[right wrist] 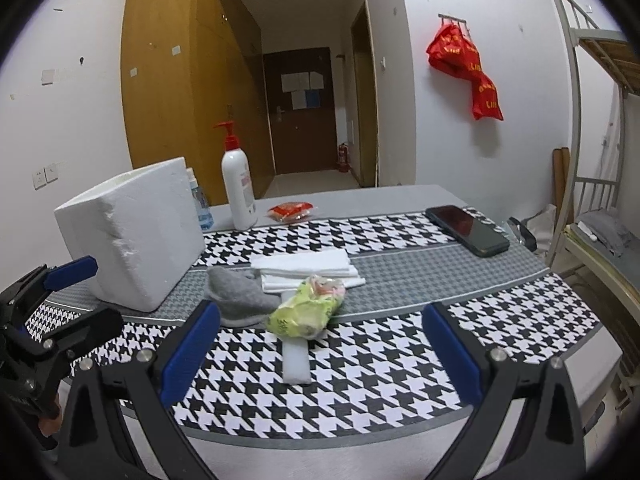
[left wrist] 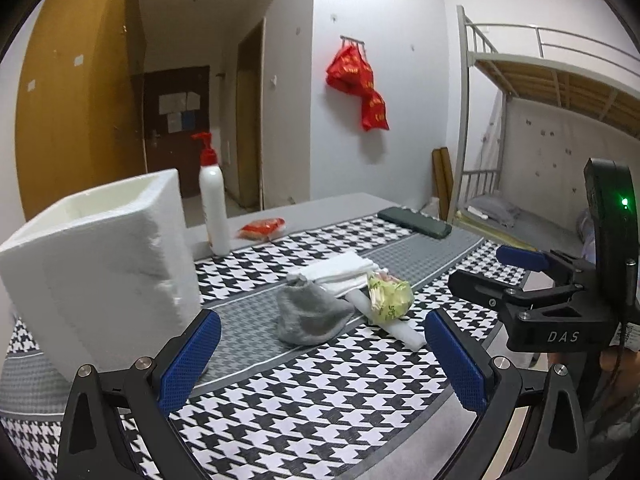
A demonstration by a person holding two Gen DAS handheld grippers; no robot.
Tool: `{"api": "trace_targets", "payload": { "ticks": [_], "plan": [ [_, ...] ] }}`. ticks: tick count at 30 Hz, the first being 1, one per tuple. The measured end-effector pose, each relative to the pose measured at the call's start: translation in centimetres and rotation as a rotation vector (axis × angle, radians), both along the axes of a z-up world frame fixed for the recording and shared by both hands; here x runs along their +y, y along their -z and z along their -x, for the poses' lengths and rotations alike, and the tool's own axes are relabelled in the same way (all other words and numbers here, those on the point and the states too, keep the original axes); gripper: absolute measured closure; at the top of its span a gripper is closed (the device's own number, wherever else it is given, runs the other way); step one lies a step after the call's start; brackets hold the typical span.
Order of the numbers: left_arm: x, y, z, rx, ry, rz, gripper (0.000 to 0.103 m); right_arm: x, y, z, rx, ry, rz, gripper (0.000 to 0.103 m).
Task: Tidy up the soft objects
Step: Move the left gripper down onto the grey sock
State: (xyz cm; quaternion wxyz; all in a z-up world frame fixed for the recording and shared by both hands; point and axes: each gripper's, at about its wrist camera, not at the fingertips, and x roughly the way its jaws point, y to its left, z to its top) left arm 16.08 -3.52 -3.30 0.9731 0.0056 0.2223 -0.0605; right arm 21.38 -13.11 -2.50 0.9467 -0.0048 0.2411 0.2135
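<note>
Left gripper fingers spread wide, empty, above houndstooth cloth; right gripper also wide apart, empty; soft pile mid-table ahead of both: grey sock touching folded white cloth, green-yellow packet lying over white foam strip; white foam box left of pile, near sock; pump bottle, phone behind.

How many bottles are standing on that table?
2. A white pump bottle with a red top stands at the far edge, right of the foam box. A smaller clear bottle with a blue label peeks out behind the box. More could be hidden behind it.
</note>
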Motion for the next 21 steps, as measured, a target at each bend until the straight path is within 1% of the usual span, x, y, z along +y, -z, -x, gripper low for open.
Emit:
{"api": "trace_targets", "payload": {
  "ticks": [11, 18, 21],
  "plan": [
    [-0.1, 0.8, -3.0, 0.075, 0.006, -0.009, 0.001, -0.2, 1.2, -2.1, 0.057, 0.002, 0.006, 0.001],
    [-0.4, 1.4, -5.5, 0.150, 0.029, -0.004, 0.001, -0.6, 1.6, -3.2, 0.088, 0.009, -0.012, 0.001],
    [-0.3, 1.6, -6.4, 0.172, 0.031, -0.011, 0.004, -0.5, 1.7, -3.8, 0.102, 0.012, -0.013, 0.001]
  ]
}}
